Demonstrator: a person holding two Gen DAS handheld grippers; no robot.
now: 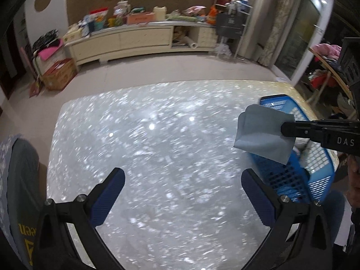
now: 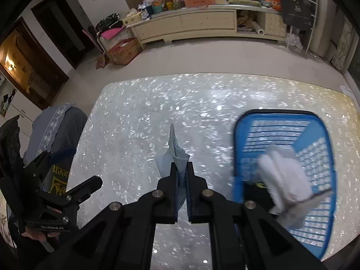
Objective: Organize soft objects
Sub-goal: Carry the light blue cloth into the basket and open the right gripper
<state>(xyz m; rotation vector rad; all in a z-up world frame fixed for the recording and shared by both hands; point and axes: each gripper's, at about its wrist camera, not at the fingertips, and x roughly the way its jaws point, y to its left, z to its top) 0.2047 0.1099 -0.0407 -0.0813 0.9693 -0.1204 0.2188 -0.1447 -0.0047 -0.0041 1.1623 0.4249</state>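
My right gripper [image 2: 181, 168] is shut on a folded pale grey-blue cloth [image 2: 174, 150] and holds it in the air above the speckled table [image 2: 146, 117]. In the left wrist view the cloth [image 1: 262, 132] hangs from the right gripper [image 1: 284, 129] over the left edge of a blue plastic basket [image 1: 292, 175]. The basket [image 2: 243, 135] stands on the table to the right of the cloth and holds a white soft item [image 2: 285, 175]. My left gripper [image 1: 182, 191] is open and empty above the table [image 1: 157, 146]; it also shows at the left of the right wrist view [image 2: 74, 164].
A chair with grey clothing [image 2: 60, 130] stands at the table's left edge. Beyond the table is bare tiled floor [image 2: 202, 58], then a long cream cabinet [image 2: 191, 22] piled with clutter and a cardboard box [image 2: 123, 49]. A rack with clothes [image 1: 326, 63] is at the right.
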